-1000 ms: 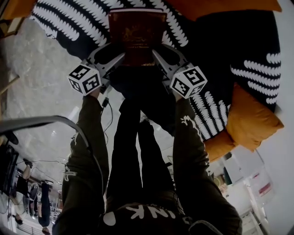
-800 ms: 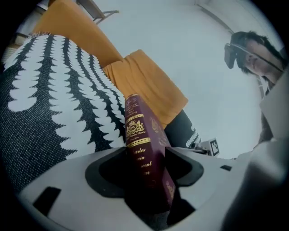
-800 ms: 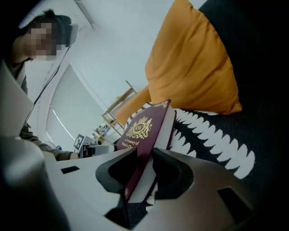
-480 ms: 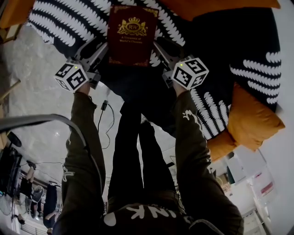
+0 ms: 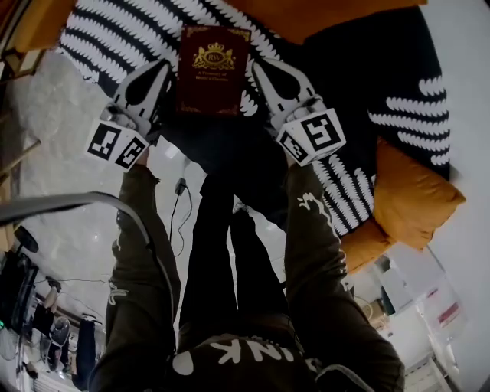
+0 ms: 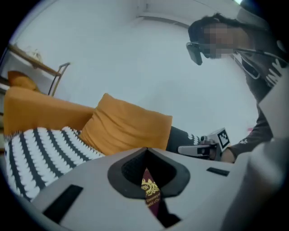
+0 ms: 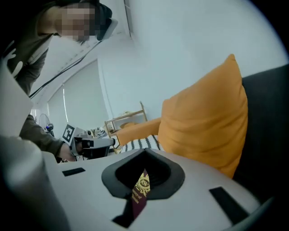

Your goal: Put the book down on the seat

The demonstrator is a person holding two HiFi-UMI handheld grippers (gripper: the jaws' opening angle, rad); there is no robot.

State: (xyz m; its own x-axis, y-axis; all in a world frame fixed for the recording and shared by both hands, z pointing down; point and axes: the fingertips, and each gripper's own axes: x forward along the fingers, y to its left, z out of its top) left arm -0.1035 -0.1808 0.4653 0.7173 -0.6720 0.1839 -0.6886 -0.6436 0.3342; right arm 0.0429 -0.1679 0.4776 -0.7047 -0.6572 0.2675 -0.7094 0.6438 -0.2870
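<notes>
A dark red book (image 5: 213,70) with a gold crest lies flat on the seat (image 5: 99,31), which has a black cover with white leaf rows. My left gripper (image 5: 164,66) rests just left of the book with its jaws shut and empty. My right gripper (image 5: 256,66) sits just right of it, also shut on nothing. In the left gripper view the closed jaws (image 6: 146,150) leave a slit through which the book (image 6: 151,191) shows. The right gripper view gives the same sight past its jaws (image 7: 145,151): the book (image 7: 141,187) beyond them, not gripped.
An orange cushion (image 5: 413,199) leans at the seat's right end and an orange backrest (image 5: 321,11) runs along the far side. Pale marble floor (image 5: 53,138) with a cable (image 5: 180,191) lies to the left. The person's legs stand at the seat's front edge.
The book went from tilted between the two open grippers to lying flat on the seat. Both grippers let go, drew to its sides and shut their jaws.
</notes>
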